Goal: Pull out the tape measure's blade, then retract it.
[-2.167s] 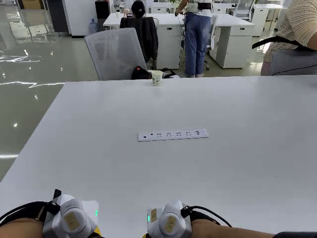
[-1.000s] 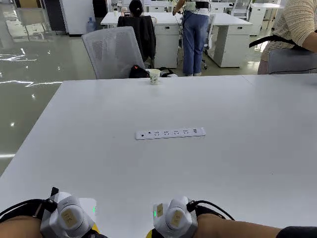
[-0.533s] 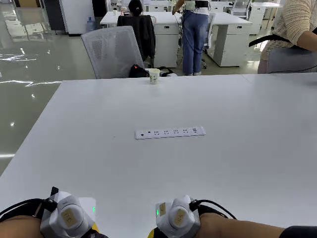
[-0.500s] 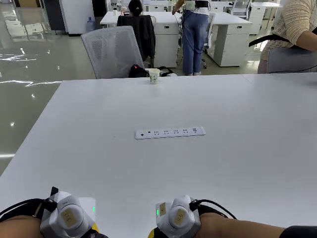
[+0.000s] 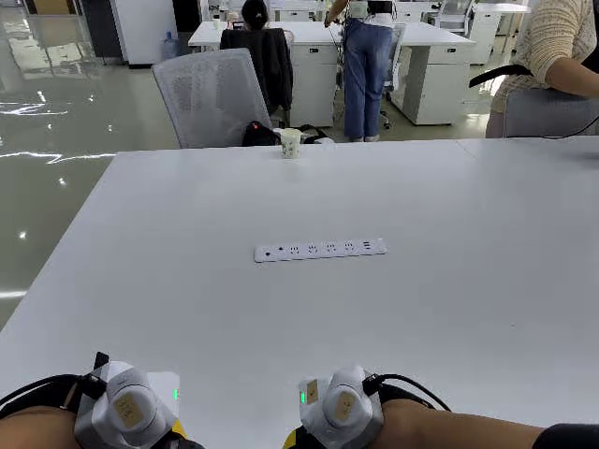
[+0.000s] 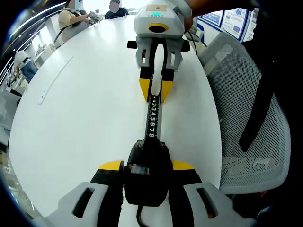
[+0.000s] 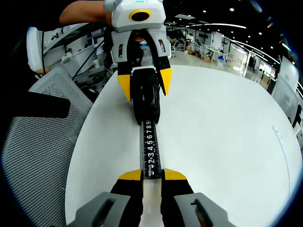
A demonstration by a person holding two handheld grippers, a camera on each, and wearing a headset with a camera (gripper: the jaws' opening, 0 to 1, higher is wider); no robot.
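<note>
A black tape measure (image 6: 146, 182) sits in my left gripper (image 6: 147, 165), whose yellow-tipped jaws are shut on its case. Its black blade (image 6: 152, 120) with white numbers runs a short way out to my right gripper (image 6: 156, 92), which is shut on the blade's end. From the right gripper view, my right gripper (image 7: 152, 175) pinches the blade (image 7: 149, 149), and opposite it the left gripper (image 7: 145, 85) holds the case (image 7: 145, 101). In the head view, the left gripper (image 5: 126, 412) and right gripper (image 5: 342, 407) sit at the white table's (image 5: 449, 309) near edge.
A white power strip (image 5: 320, 250) lies mid-table and a paper cup (image 5: 291, 142) stands at the far edge. A grey mesh chair (image 5: 211, 98) is behind the table. A seated person (image 5: 552, 65) is at the far right. Another mesh chair (image 6: 241, 118) is beside me.
My right gripper has drifted a little to the right, away from the left one. The left gripper has stayed put.
</note>
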